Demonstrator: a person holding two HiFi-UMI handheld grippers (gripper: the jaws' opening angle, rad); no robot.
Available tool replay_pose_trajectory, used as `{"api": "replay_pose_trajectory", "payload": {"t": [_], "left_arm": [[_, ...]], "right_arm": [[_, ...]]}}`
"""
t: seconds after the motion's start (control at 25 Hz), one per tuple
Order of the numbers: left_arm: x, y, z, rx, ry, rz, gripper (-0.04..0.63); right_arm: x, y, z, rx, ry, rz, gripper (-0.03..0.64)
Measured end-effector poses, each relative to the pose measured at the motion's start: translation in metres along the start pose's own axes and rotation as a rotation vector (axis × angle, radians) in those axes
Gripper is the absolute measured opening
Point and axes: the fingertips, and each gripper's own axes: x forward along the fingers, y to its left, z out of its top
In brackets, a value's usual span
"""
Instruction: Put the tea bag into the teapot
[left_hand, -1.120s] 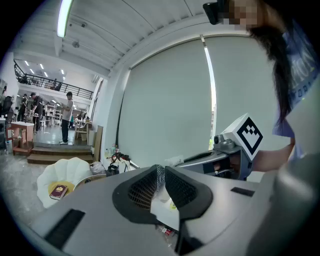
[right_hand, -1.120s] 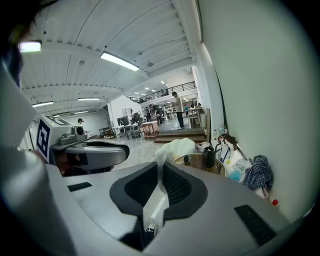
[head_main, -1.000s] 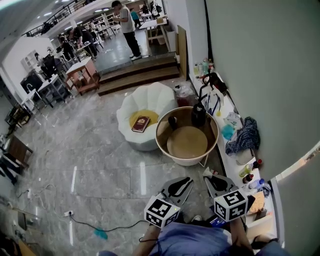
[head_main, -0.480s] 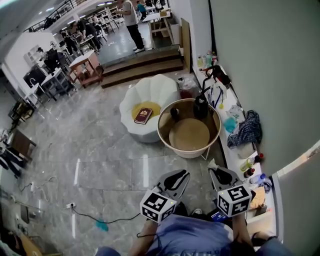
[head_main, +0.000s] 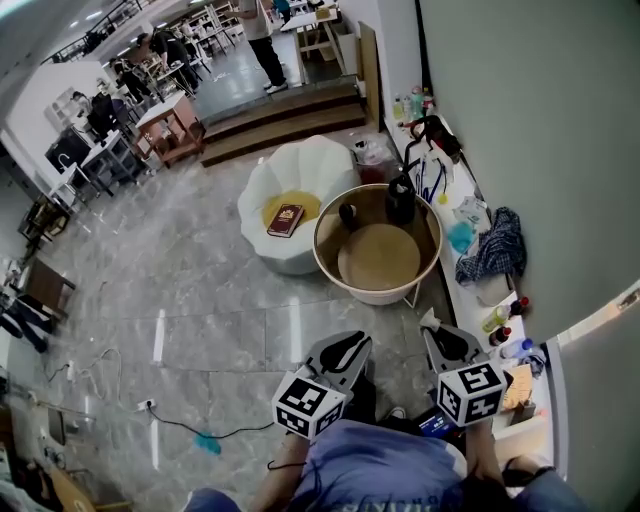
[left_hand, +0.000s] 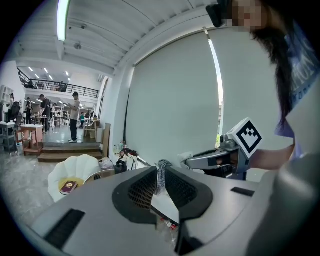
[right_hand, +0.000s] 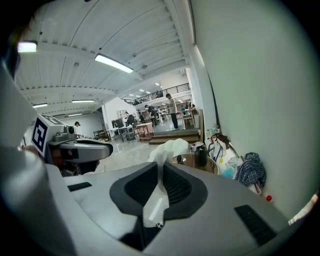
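Observation:
A dark teapot stands at the far edge of a round wooden table, with a small dark cup to its left. Both grippers are held close to my body, well short of the table. My right gripper is shut on a small white tea bag, which sticks out past its tips. In the right gripper view the tea bag rises between the jaws, with the teapot beyond it. My left gripper is shut and holds nothing.
A white shell chair with a red book stands left of the table. A low ledge along the right wall carries bottles and a checked cloth. A cable lies on the marble floor. Steps and people are far behind.
My head view has shifted a little. The right gripper's tip with the tea bag has crept slightly forward toward the table. The left gripper has stayed near my body.

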Motion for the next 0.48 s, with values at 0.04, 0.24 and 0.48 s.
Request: {"api": "replay_pose_trajectory", "payload": {"t": [0.04, 0.24, 0.48], "left_arm": [[0.001, 0.002, 0.0, -0.001, 0.004, 0.001, 0.043], [0.015, 0.015, 0.001, -0.004, 0.018, -0.014, 0.043], [0.05, 0.042, 0.005, -0.006, 0.027, -0.055, 0.043]], "right_arm": [[0.002, -0.002, 0.0, 0.006, 0.001, -0.002, 0.044], [0.017, -0.011, 0.0, 0.023, 0.012, -0.008, 0.044], [0.053, -0.03, 0.009, 0.043, 0.028, -0.028, 0.044]]}}
